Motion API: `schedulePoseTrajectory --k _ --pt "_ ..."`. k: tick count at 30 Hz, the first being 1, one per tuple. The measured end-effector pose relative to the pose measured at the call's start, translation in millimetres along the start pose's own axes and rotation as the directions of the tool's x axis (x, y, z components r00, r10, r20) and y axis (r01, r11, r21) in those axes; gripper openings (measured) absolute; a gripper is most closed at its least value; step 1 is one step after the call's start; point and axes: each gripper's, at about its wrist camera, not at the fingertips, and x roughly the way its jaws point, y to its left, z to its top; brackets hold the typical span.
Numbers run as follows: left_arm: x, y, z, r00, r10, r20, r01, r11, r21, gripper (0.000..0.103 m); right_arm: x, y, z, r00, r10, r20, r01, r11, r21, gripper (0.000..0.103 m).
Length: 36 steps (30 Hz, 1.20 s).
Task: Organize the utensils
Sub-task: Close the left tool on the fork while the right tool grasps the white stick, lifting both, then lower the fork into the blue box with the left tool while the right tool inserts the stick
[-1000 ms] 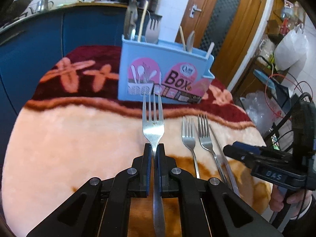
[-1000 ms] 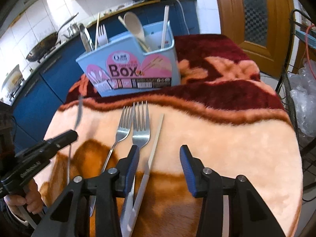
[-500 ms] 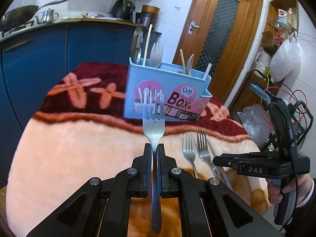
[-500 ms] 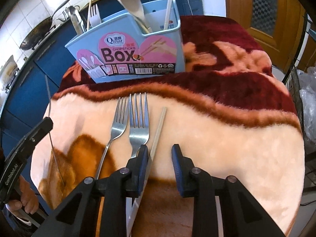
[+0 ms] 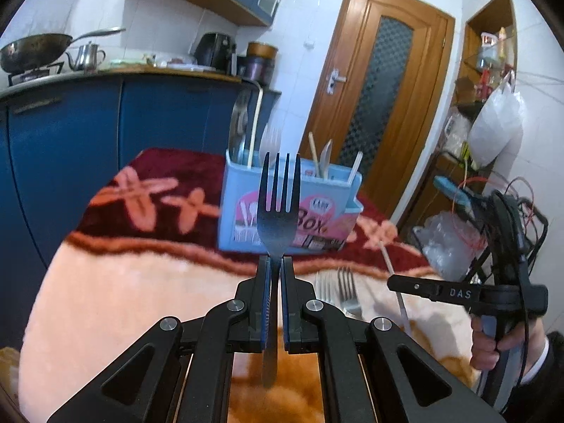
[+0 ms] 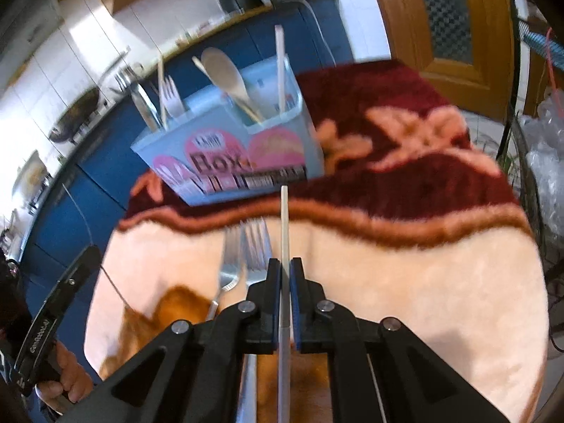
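The left gripper (image 5: 275, 264) is clamped on one fork (image 5: 278, 208), holding it up in the air with its prongs up, in front of the blue utensil box (image 5: 289, 208). The right gripper (image 6: 285, 271) is clamped on one white chopstick (image 6: 284, 232), lifted off the tabletop (image 6: 423, 282). Two forks (image 6: 246, 257) lie side by side on the fuzzy blanket (image 6: 405, 183). The box stands farther back and holds several utensils.
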Motion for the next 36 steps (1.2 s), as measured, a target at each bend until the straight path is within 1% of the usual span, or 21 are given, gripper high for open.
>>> schedulePoseTrajectory --k 3,6,11,14,19,22,28,32,36 --pt "-4 0 7 0.999 0.001 0.041 -0.001 1.000 -0.006 0.005 -14 6 1 0.995 0.008 0.101 -0.006 1.000 -0.013 0.007" --pt "-4 1 16 0.998 0.004 0.064 -0.003 1.000 -0.010 0.005 -29 12 3 0.980 0.012 0.197 -0.006 1.000 -0.031 0.007" --pt "-3 1 33 0.995 0.013 0.103 -0.013 1.000 0.003 0.005 -43 20 6 0.956 -0.010 0.294 0.033 0.997 -0.074 0.007" --pt "-5 0 46 0.991 0.019 0.129 -0.021 1.000 0.011 0.005 -49 24 8 0.944 -0.012 0.329 0.046 0.994 -0.095 0.007" --pt "-4 -4 71 0.982 0.036 0.184 -0.046 0.998 0.049 0.005 -53 24 10 0.935 -0.009 0.353 0.048 0.994 -0.102 0.007" --pt "-1 -6 86 0.978 0.048 0.205 -0.062 0.996 0.062 0.005 -53 21 10 0.935 -0.003 0.355 0.040 0.995 -0.096 0.007" --pt "2 -11 124 0.969 0.041 0.245 -0.059 0.996 0.069 0.005 -50 14 10 0.937 0.009 0.350 0.022 0.996 -0.086 0.007" --pt "16 -14 138 0.967 0.054 0.247 -0.079 0.993 0.089 0.005 -49 11 9 0.935 0.012 0.354 0.019 0.996 -0.084 0.007" --pt "37 -10 137 0.970 0.094 0.226 -0.116 0.990 0.086 0.005 -48 9 9 0.935 0.011 0.354 0.020 0.996 -0.083 0.007"
